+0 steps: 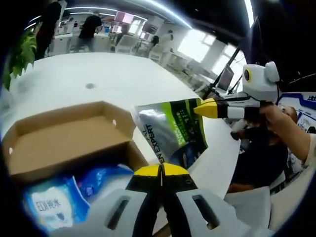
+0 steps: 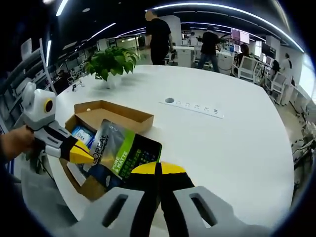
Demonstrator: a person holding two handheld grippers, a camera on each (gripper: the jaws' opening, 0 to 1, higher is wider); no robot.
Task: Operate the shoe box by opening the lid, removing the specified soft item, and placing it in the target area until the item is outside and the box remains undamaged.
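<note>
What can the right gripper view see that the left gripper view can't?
Right gripper view: a row of sockets set in the white table, and the hand holding the left gripper. Left gripper view: bright windows, and the hand holding the right gripper. Both: the open cardboard box, the blue pack inside it, and the green pouch with both grippers shut on it.

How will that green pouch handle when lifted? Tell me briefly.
Probably floppy: the green pouch looks like creased film, bowing between the left gripper and right gripper. Likely slippery, given its glossy sheen. Probably light, since edge pinches hold it up.
</note>
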